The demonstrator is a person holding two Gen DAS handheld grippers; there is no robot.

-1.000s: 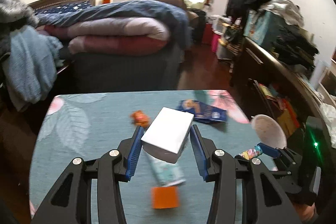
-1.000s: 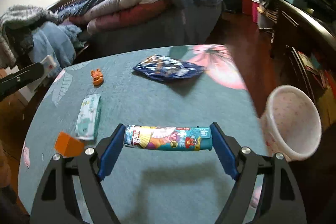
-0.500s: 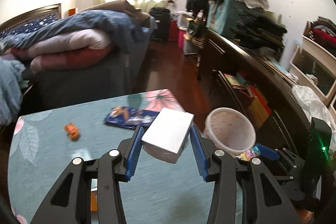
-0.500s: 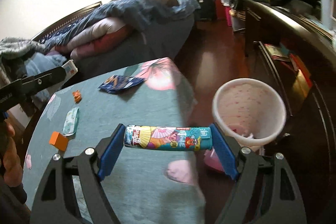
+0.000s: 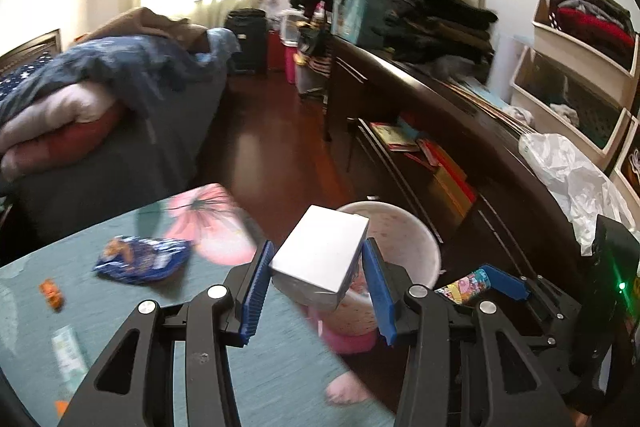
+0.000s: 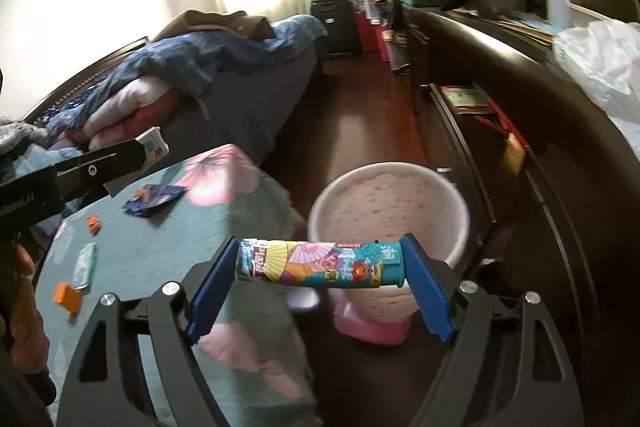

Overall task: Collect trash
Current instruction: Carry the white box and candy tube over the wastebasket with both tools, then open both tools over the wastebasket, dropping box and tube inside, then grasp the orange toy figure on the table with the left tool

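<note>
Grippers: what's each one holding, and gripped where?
Left gripper clamps a white box across its two side faces. Right gripper clamps a colourful tube lengthwise, one pad on each end.

One white box [image 5: 320, 259], one printed tube [image 6: 320, 264], one pink bin [image 6: 388, 203], one blue wrapper [image 5: 142, 259], two orange scraps [image 6: 67, 295] [image 6: 93, 223], one green packet [image 6: 85, 264], two hand-held grippers [image 5: 318, 287] [image 6: 320, 287].

White box [image 5: 320, 259] showing between blue pads [image 5: 256, 291] of black left gripper [image 5: 318, 291]. Tube [image 6: 320, 263] wearing teal, yellow, pink cartoon print, lower centre, in black right gripper [image 6: 320, 275]. Bin [image 6: 388, 211] at centre showing white with pink speckles, pink base. Tablecloth [image 6: 160, 251] at lower left appearing teal with pink flowers. Dark blue packet [image 5: 140, 259], orange scraps [image 6: 66, 295] lying at left.
</note>
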